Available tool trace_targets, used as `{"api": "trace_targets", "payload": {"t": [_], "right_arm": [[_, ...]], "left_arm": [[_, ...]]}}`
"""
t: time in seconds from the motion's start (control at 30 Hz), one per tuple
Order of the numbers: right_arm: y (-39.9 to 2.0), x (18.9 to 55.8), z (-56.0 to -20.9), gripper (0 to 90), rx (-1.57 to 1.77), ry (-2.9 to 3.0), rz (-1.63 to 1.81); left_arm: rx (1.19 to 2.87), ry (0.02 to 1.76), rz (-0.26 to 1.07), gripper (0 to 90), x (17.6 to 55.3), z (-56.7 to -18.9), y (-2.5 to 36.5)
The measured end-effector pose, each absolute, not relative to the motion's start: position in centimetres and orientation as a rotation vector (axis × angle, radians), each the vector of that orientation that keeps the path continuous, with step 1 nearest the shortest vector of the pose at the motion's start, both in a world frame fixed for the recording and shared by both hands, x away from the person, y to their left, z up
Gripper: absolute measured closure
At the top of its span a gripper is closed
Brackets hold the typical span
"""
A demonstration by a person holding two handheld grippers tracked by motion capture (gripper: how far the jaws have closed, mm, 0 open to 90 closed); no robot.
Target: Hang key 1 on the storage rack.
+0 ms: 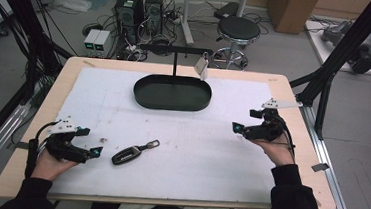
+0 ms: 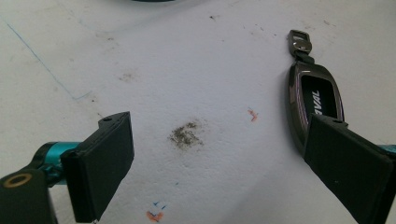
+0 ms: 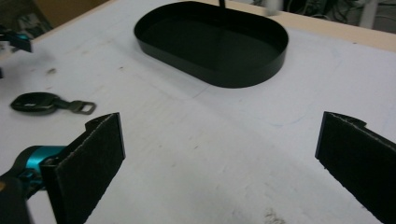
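Observation:
A dark car key fob (image 1: 128, 154) with a short strap and metal clasp lies flat on the white mat, near the front left. My left gripper (image 1: 93, 152) rests just left of it, jaws wide open; in the left gripper view the key fob (image 2: 314, 100) lies partly behind the right pad (image 2: 352, 175). My right gripper (image 1: 236, 127) is held at the right side of the mat, jaws wide open with nothing between them, facing the black oval tray (image 3: 275, 63). The key fob (image 3: 35, 103) lies far off to its left.
The black oval tray (image 1: 139, 95) stands at the back middle with a T-shaped stand (image 1: 176, 51) rising from it; a small padlock (image 1: 202, 65) hangs from its bar. A tiny bit of debris (image 1: 103, 139) lies near the left gripper. Stool and computers stand beyond the table.

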State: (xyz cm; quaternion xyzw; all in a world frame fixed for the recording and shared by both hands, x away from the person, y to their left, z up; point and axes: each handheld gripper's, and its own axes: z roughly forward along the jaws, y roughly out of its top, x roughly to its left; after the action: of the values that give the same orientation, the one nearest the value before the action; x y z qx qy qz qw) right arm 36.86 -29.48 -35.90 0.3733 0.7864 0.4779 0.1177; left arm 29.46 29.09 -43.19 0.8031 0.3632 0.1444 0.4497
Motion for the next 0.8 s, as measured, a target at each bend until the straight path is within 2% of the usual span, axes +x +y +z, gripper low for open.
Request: {"api": "trace_targets", "payload": {"t": [0.4,0.8], "right_arm": [[-31.0,34.8,-38.4,0.7,1.114,2.297,1.394],[-30.6,33.5,-40.9,0.7,1.069,2.365,1.296]], "left_arm": [[2.008,0.898,0.360,9.4,29.5,-43.2,28.9],[2.004,0.905,0.361,9.3,29.6,-43.3,28.9]]}}
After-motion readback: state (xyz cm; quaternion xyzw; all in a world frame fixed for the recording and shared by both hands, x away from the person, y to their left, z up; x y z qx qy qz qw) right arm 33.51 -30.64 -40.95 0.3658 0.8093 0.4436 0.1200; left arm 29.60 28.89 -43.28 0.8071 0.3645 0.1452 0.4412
